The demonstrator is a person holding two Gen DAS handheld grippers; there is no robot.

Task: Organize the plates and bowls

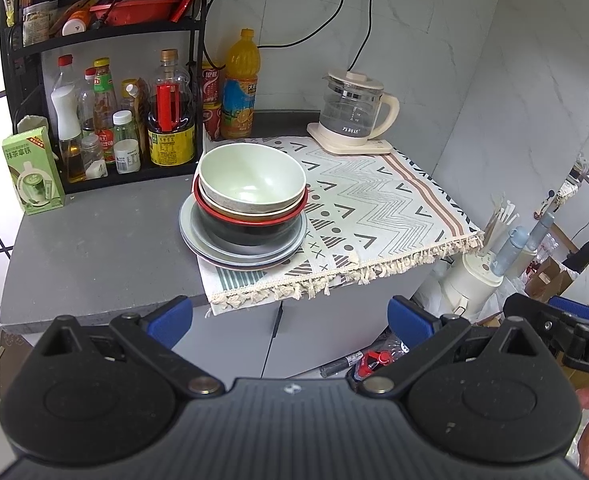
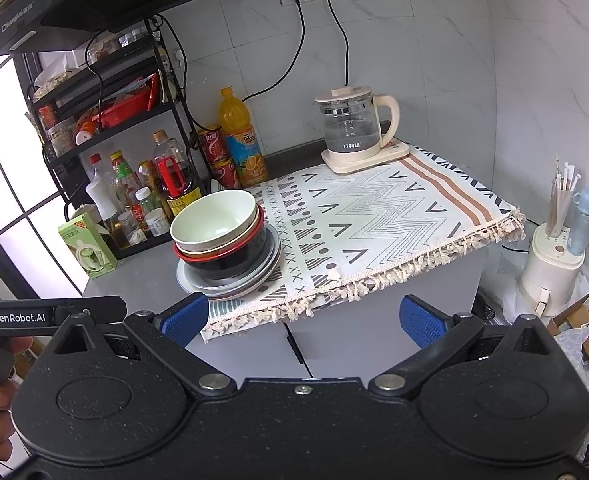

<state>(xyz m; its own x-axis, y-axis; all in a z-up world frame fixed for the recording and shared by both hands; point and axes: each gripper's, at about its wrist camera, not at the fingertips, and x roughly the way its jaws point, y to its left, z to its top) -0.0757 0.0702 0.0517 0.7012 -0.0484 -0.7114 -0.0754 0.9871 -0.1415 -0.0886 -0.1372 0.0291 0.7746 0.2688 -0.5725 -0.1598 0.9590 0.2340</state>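
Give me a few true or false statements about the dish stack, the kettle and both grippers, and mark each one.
1. The pale green bowl sits on top of the stack. True.
2. The left gripper is shut on a plate. False: it is open, holding nothing.
3. The kettle stands on the patterned cloth. True.
4. The grey plates are stacked on top of the bowls. False: they lie underneath.
5. The right gripper is open, short of the stack. True.
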